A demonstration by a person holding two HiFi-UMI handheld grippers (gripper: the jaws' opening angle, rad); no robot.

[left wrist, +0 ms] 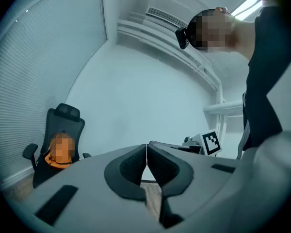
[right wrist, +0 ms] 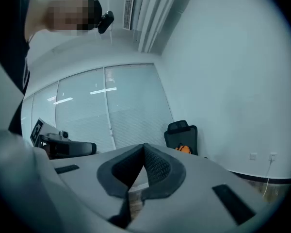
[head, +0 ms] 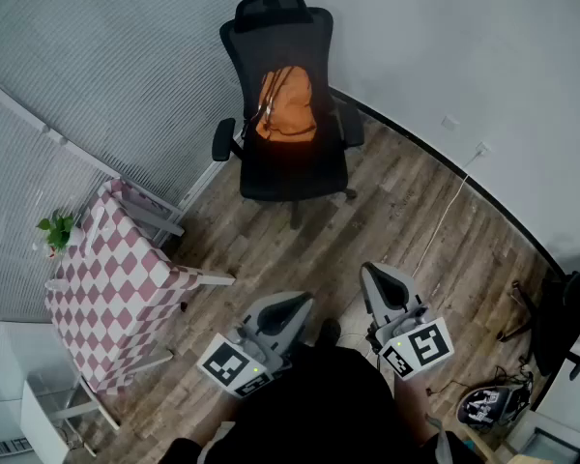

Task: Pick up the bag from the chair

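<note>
An orange bag (head: 288, 104) leans upright against the backrest of a black office chair (head: 288, 167) at the far side of the room. It also shows small in the left gripper view as the bag (left wrist: 52, 160) and in the right gripper view as the bag (right wrist: 183, 149). My left gripper (head: 302, 303) and right gripper (head: 372, 272) are held close to my body, well short of the chair. Both are shut with nothing between the jaws.
A table with a pink checkered cloth (head: 116, 283) stands at the left, a small plant (head: 56, 230) on it. A white cable (head: 445, 211) runs over the wood floor from the wall. Dark gear (head: 488, 406) and a black stand (head: 556, 332) sit at the right.
</note>
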